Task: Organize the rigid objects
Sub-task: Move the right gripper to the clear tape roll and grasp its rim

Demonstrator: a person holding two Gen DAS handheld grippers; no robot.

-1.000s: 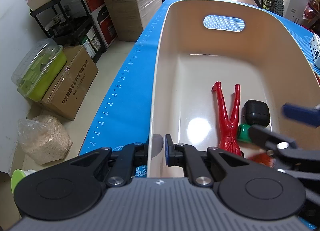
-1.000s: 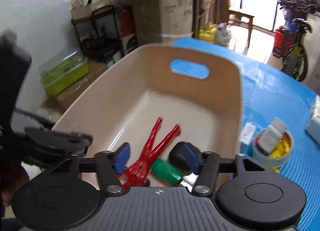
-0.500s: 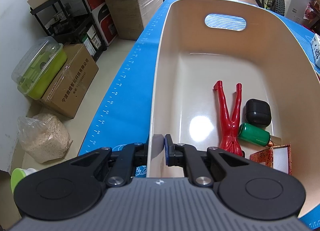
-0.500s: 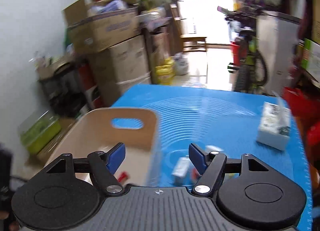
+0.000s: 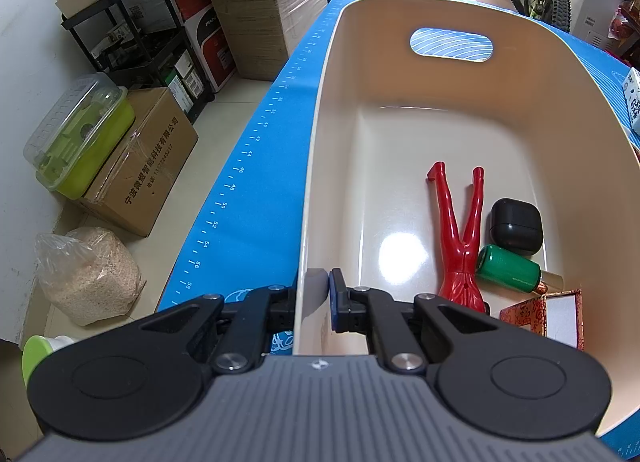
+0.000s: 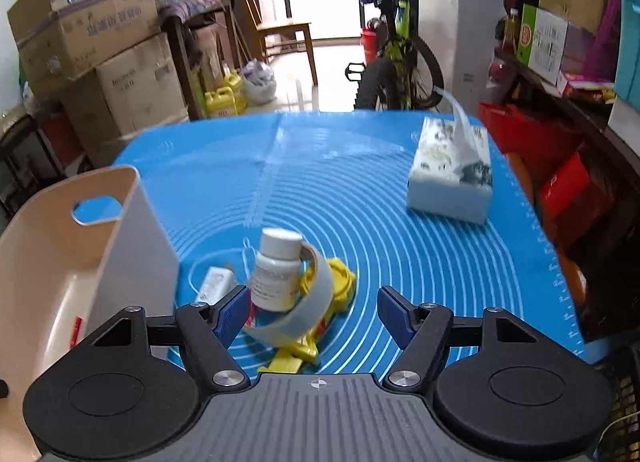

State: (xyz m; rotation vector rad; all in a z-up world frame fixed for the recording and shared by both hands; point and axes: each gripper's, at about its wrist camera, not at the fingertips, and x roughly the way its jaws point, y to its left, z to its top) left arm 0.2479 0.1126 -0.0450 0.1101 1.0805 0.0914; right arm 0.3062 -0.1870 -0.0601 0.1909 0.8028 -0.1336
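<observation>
My left gripper (image 5: 316, 294) is shut on the near rim of the beige bin (image 5: 320, 130). Inside the bin lie a red figure (image 5: 456, 238), a black case (image 5: 516, 226), a green bottle (image 5: 508, 268) and a red patterned box (image 5: 548, 316). My right gripper (image 6: 314, 314) is open and empty above the blue mat (image 6: 400, 222), to the right of the bin (image 6: 60, 262). Just ahead of it a white pill bottle (image 6: 276, 266) stands inside a grey tape ring (image 6: 308, 306) on a yellow object (image 6: 338, 282). A small white tag (image 6: 214, 282) lies beside them.
A tissue box (image 6: 450, 174) sits at the mat's far right. Cardboard boxes (image 5: 140, 166), a black shelf (image 5: 132, 42), a green container (image 5: 80, 138) and a sack (image 5: 88, 274) stand on the floor left of the table. A bicycle (image 6: 396, 50) stands beyond the table.
My right gripper left the bin empty and swung right over the mat to the pill bottle and tape ring. The red patterned box now lies in the bin. My left gripper has held still.
</observation>
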